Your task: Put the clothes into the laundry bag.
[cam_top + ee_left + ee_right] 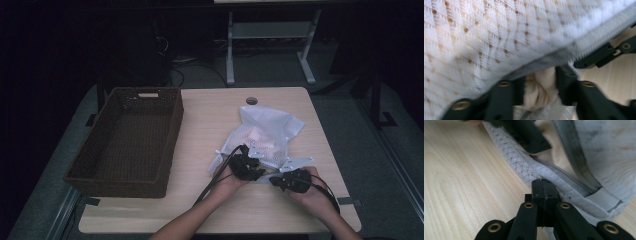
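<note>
White mesh zippered laundry bag [262,135] lies on the light wooden table [210,120], right of centre, with pale cream fabric [541,90] inside it. The bag's near edge sits under both grippers. The left gripper [246,167] is at the bag's zippered rim; its jaws stand narrowly apart with the cream fabric and the rim bunched between them, pinched. The right gripper [543,185] sits just right of the left, jaws pressed fully together at the bag's grey zipper [566,176]; whether the zipper pull is caught between them cannot be told. A dark brown woven rectangular basket [127,140] stands at the table's left, well apart from the bag.
</note>
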`<state>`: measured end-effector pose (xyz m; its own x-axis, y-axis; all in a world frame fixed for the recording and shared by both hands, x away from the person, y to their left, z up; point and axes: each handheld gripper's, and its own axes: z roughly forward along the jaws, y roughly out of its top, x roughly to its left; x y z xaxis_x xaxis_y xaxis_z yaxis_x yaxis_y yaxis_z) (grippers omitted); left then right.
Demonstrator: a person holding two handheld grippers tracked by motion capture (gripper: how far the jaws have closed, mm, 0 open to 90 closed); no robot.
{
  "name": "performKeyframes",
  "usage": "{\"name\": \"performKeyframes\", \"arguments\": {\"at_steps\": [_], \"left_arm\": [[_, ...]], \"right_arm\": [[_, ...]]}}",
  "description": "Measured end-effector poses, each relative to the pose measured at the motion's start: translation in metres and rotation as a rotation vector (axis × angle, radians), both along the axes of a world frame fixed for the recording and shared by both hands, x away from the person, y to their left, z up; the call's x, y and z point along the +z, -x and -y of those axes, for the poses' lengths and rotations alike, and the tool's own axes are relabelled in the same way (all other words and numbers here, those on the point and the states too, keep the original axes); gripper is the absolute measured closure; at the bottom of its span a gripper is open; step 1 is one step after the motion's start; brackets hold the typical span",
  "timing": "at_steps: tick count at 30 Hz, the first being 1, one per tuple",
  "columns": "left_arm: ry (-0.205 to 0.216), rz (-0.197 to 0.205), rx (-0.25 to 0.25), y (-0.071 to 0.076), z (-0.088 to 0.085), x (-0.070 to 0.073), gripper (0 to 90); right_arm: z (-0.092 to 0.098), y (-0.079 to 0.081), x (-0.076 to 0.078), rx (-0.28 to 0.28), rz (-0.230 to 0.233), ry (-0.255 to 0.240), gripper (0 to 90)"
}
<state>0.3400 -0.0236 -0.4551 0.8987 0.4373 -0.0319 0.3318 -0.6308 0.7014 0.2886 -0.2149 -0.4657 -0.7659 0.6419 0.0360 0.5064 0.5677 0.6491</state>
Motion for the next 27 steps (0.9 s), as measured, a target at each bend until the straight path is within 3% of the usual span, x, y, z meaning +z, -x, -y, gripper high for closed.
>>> {"name": "performKeyframes", "arguments": {"at_steps": [1, 4, 7, 13, 21, 27], "left_arm": [[0.002, 0.001, -0.001, -0.001, 0.002, 0.0, 81.3], [0.006, 0.01, 0.012, -0.002, 0.009, 0.0, 85.5], [0.004, 0.017, 0.025, -0.005, 0.013, -0.001, 86.0], [-0.012, 0.02, 0.11, -0.022, 0.023, -0.001, 86.7], [-0.005, 0.019, 0.237, -0.051, 0.025, -0.004, 86.8], [0.005, 0.019, 0.28, -0.064, 0.023, -0.005, 86.8]], "right_arm": [[0.0, -0.001, 0.0, 0.001, -0.006, 0.002, 90.0], [0.0, -0.004, 0.002, 0.004, -0.034, 0.001, 90.0], [0.001, -0.005, 0.002, 0.009, -0.044, 0.003, 90.0], [0.007, -0.005, 0.005, 0.032, -0.101, 0.014, 90.0], [0.015, -0.004, 0.009, 0.053, -0.13, 0.017, 90.0], [0.019, -0.003, 0.01, 0.055, -0.136, 0.006, 90.0]]}}
